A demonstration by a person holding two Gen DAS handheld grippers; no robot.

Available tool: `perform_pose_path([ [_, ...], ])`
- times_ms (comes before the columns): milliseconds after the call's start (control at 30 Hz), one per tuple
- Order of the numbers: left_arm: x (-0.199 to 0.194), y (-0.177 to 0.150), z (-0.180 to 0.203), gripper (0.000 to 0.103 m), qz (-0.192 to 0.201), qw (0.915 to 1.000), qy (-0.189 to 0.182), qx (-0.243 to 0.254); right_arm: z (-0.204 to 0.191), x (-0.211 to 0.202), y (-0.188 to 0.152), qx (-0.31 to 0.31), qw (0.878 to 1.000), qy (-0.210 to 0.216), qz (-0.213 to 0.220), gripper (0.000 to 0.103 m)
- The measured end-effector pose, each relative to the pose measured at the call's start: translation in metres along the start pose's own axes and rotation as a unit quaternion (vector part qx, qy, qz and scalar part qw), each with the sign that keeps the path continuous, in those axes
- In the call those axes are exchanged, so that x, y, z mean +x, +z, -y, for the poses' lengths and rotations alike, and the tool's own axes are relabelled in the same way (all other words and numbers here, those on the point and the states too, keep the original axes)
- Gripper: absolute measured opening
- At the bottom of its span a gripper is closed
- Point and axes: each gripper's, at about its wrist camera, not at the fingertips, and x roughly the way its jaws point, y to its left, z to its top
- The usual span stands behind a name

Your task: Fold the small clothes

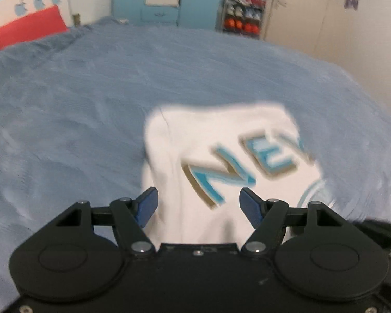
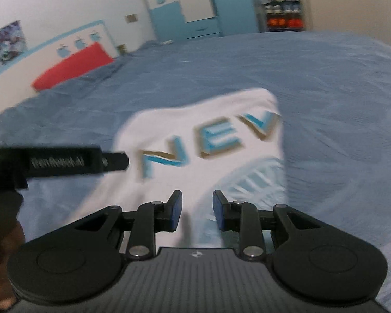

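1. Lying on the blue bed cover (image 1: 91,99) is one white T-shirt (image 1: 195,135) with blue block letters. It fills the centre and lower centre of both wrist views, already partly folded into a rough rectangle.

2. My judgement is that the shirt is light, soft and limp. It will sag and drape from any held point, and a fold will slip out unless the cloth is laid down flat.

3. Best hold, as I judge it: pinch an edge or corner, through all layers at the fold, not the printed middle. The near edge sits just ahead of both grippers, at the bottom centre of each view.

4. Left gripper (image 1: 198,204): its blue pads (image 1: 147,206) stand wide apart with the white cloth showing behind the gap. No cloth is pinched between them.

5. Right gripper (image 2: 197,210): the jaws are narrower but a clear gap remains, with cloth seen through it. I cannot see the pads pressing on any fabric, so it looks empty.

6. Count:
   - one T-shirt
   - two grippers, the left one also showing as a black bar at the left edge of the right wrist view
   - one red pillow (image 2: 73,65) at the upper left
   - one blue and white wardrobe (image 2: 185,5) at the top
   - one shelf rack (image 1: 243,13) beside the wardrobe

7. Both views are motion-blurred, so fine creases and hems cannot be read.
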Motion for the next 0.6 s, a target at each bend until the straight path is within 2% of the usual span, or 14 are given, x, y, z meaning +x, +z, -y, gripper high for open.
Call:
perform_pose_path([
  [33, 0.019, -0.011, 0.001, 0.074, -0.027, 0.9995, 0.015, 0.006, 0.008, 0.007, -0.007, 0.004, 1.0, 0.004, -0.006, 0.033],
  [67, 0.033, -0.025, -0.004, 0.076, -0.033, 0.9994, 0.008, -0.006, 0.017, 0.017, -0.014, 0.006, 1.0, 0.013, -0.011, 0.032],
  [100, 0.033, -0.032, -0.011, 0.077, -0.015, 0.9995, -0.004, -0.025, 0.02, 0.017, -0.018, 0.005, 1.0, 0.018, -0.01, 0.031],
  [167, 0.027, -0.026, -0.019, 0.076, -0.024, 0.9983, -0.021, -0.048, 0.019, 0.012, -0.017, 0.001, 1.0, 0.022, -0.007, 0.031],
  [233, 0.019, -0.014, -0.019, 0.074, -0.03, 0.9986, -0.003, -0.043, 0.016, 0.009, -0.008, 0.005, 1.0, 0.019, -0.018, 0.033],
  [300, 0.005, -0.002, -0.016, 0.074, -0.009, 0.9993, 0.023, -0.028, 0.015, 0.006, 0.002, 0.019, 0.999, 0.027, -0.026, 0.036],
  [433, -0.013, 0.024, -0.012, 0.074, 0.044, 0.9985, 0.028, -0.018, 0.011, 0.004, 0.021, 0.018, 0.999, 0.026, -0.01, 0.038],
  [533, -0.005, 0.035, -0.007, 0.074, 0.081, 0.9961, 0.025, -0.025, 0.01, 0.013, 0.029, 0.028, 0.999, 0.027, -0.017, 0.038],
  [600, 0.011, 0.037, -0.005, 0.074, 0.088, 0.9953, 0.026, -0.029, 0.011, 0.025, 0.03, 0.033, 0.999, 0.023, -0.026, 0.038],
])
